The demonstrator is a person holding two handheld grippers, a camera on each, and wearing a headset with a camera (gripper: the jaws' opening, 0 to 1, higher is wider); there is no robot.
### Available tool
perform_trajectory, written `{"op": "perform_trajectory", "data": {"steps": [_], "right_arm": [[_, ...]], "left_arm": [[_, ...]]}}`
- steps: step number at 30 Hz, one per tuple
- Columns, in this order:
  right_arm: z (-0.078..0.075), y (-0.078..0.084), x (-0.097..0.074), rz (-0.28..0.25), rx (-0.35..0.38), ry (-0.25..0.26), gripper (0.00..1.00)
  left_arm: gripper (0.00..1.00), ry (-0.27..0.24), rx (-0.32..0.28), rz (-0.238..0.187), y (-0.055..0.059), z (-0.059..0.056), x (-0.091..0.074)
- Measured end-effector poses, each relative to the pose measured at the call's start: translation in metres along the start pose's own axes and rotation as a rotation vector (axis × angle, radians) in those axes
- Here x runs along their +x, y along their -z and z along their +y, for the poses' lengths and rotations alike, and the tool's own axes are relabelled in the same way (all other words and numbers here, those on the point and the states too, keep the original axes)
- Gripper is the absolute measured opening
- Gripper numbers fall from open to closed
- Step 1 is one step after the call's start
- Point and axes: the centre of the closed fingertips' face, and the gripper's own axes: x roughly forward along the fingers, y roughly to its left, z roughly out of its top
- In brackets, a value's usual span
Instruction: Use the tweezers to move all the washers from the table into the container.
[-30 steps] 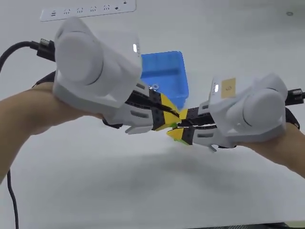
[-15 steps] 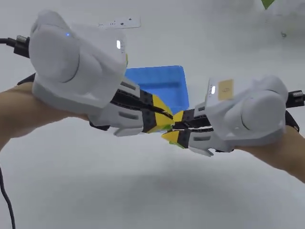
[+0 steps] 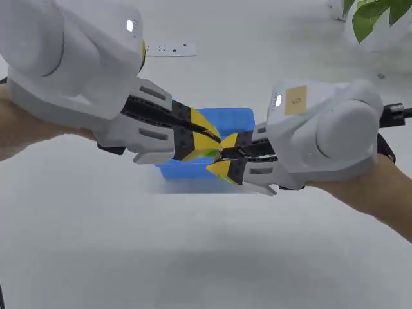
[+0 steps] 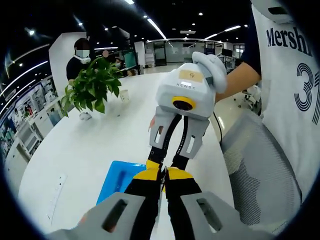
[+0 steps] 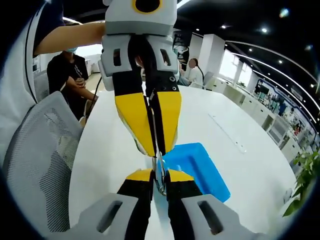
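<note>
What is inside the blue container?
The part seen in the right gripper view is bare blue container floor, no washers. In the head view the left gripper and right gripper, both shut on the tweezers, cover its middle; that part cannot be judged.

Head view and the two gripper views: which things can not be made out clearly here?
Blue container: in the head view the left gripper and right gripper cover its inside, so what lies in it is hidden.
Tweezers: in the right gripper view, a thin metal strip between both grippers' shut jaws, ends covered.
</note>
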Motion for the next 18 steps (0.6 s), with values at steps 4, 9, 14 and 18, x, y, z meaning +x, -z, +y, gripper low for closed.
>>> {"op": "perform_trajectory", "data": {"steps": [4, 9, 14, 18], "right_arm": [[-0.015, -0.003, 0.008, -0.001, -0.015, 0.0, 0.11], [-0.033, -0.004, 0.016, 0.0, -0.026, 0.006, 0.11], [-0.041, 0.007, 0.029, 0.018, -0.021, -0.011, 0.11], [-0.044, 0.021, 0.038, 0.037, 0.001, -0.021, 0.11]], "left_arm": [[0.07, -0.016, 0.005, -0.004, 0.01, 0.023, -0.003], [0.07, -0.059, 0.017, -0.017, 0.012, 0.039, -0.003], [0.07, -0.05, -0.009, -0.002, 0.031, 0.056, 0.004], [0.07, -0.052, -0.053, -0.001, 0.045, 0.066, 0.013]]}}
